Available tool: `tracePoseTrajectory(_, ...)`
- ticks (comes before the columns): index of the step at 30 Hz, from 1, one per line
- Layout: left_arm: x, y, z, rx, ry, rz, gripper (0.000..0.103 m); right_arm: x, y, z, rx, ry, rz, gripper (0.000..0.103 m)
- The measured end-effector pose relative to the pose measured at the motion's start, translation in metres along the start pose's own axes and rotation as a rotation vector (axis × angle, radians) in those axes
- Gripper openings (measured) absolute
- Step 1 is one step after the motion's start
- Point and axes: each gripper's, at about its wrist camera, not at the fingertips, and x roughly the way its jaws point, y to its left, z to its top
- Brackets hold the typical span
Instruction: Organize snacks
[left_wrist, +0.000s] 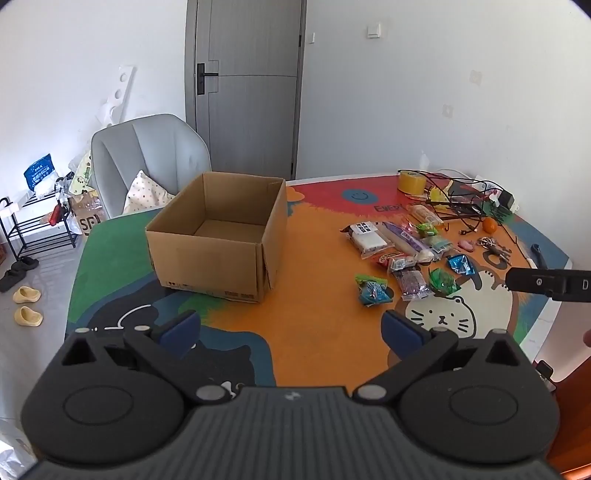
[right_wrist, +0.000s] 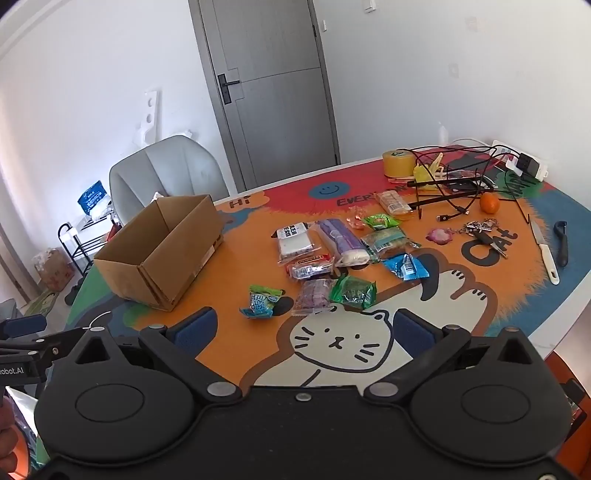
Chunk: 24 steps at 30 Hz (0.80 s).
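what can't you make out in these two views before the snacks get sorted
- Cardboard box, right wrist view: its near wall hides the floor inside.
- Snack wrappers, left wrist view: print too small to read.
- Right tongs, left wrist view: cut off by the right edge.
- Table, both views: near edge hidden behind the tongs' bodies.

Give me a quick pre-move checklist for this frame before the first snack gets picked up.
1. Left hand-held gripper open and holding nothing: ok.
2. Right hand-held gripper open and holding nothing: ok.
3. Cardboard box upright, top open, nothing seen inside: ok.
4. Snack packets loose on the table mat, outside the box: ok.
5. Knife apart from the snacks: ok.
6. Far packets clear of the black cables: cannot tell.
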Motion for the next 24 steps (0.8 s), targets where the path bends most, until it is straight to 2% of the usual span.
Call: tracePoseTrajectory(24, -0.0010, 0.0057, 0.0038, -0.026, -0.003, -0.011, 0.103, 0.0053, -0.0043, -0.0028, -0.021, 0.018, -0.025, 0.103)
